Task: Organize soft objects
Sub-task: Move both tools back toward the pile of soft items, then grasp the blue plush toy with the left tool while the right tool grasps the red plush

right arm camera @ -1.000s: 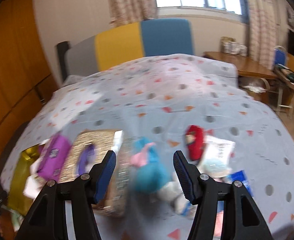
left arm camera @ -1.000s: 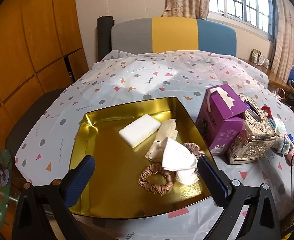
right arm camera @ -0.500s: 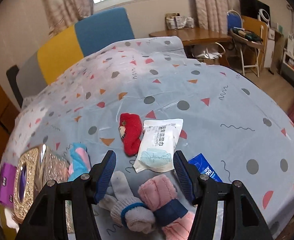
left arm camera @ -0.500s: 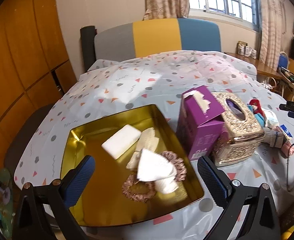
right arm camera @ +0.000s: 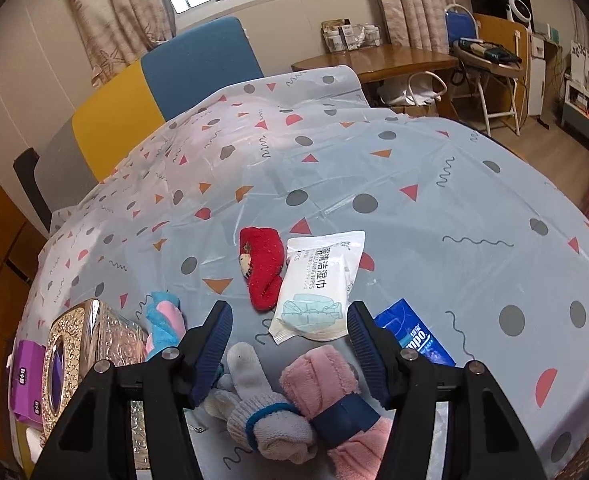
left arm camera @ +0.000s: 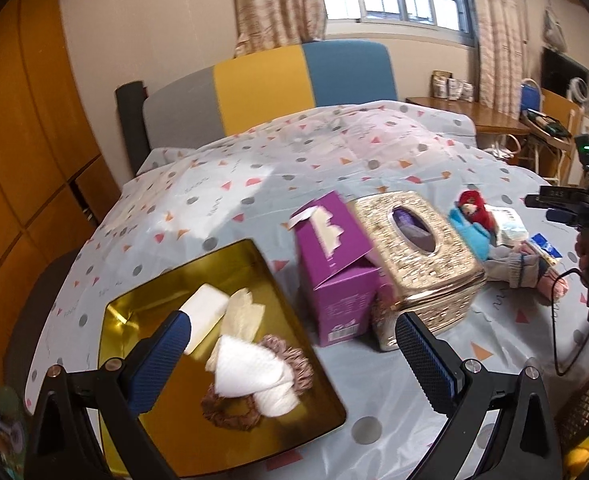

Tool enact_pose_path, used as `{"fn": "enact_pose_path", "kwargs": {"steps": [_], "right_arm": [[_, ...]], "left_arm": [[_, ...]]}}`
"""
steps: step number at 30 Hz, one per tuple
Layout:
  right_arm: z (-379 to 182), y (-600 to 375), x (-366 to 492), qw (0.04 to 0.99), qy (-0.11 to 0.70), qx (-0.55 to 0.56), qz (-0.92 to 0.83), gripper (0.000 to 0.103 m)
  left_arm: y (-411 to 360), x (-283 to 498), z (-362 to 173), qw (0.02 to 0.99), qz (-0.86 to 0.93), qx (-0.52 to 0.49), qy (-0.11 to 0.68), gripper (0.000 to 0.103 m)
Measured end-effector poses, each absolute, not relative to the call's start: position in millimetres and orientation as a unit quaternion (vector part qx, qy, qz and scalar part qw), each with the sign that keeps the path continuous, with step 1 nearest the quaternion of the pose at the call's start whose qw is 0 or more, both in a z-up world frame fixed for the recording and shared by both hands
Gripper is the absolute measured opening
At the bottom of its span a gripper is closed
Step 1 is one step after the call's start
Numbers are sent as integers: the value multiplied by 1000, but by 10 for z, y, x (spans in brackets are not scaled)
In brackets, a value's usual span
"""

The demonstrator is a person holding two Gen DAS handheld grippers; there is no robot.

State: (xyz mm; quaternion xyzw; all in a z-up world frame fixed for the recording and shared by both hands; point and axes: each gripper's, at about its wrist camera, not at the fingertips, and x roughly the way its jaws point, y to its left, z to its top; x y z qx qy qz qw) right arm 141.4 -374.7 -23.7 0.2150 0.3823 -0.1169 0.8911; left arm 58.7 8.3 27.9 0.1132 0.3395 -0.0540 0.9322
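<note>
A gold tray (left arm camera: 142, 432) holds a white sponge (left arm camera: 204, 308), a beige cloth (left arm camera: 244, 314), a folded white cloth (left arm camera: 250, 374) and a brown scrunchie (left arm camera: 230, 410). My left gripper (left arm camera: 290, 360) is open and empty, above the tray's right edge. My right gripper (right arm camera: 288, 344) is open and empty, hovering over a grey knit glove (right arm camera: 258, 404) and a rolled pink towel (right arm camera: 326, 376). A red sock (right arm camera: 262, 266), a wet-wipe pack (right arm camera: 320, 286), a blue-and-pink sock (right arm camera: 162, 324) and a blue tissue pack (right arm camera: 416, 336) lie beyond it.
A purple tissue box (left arm camera: 334, 264) and an ornate gold tissue holder (left arm camera: 414, 248) stand between tray and soft pile. The holder also shows in the right wrist view (right arm camera: 94, 344). A patterned plastic cloth (right arm camera: 374, 168) covers the table. A colour-block chair (left arm camera: 274, 80) stands behind.
The left gripper's view has swung right and pulled back from the tray. The right gripper has moved right and closer over the glove and pink towel. Both stay open.
</note>
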Motion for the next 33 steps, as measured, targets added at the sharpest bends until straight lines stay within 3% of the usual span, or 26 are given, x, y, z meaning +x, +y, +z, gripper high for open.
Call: {"fn": "enact_pose_path", "kwargs": {"steps": [17,26,33], "right_arm": [[-264,-3860,1371,880,383,259,-105,61],[-266,-3862,1366,878,384,270,-93,61],[-267,-3993,1300,871,372,305,-102,61]], "left_arm": [[-696,1102,638,907,-200,86,361,101],[-1604,1634,471,846,-295,108,432,64],[-2306,1927,-81,802,-280,166,500,59]]}}
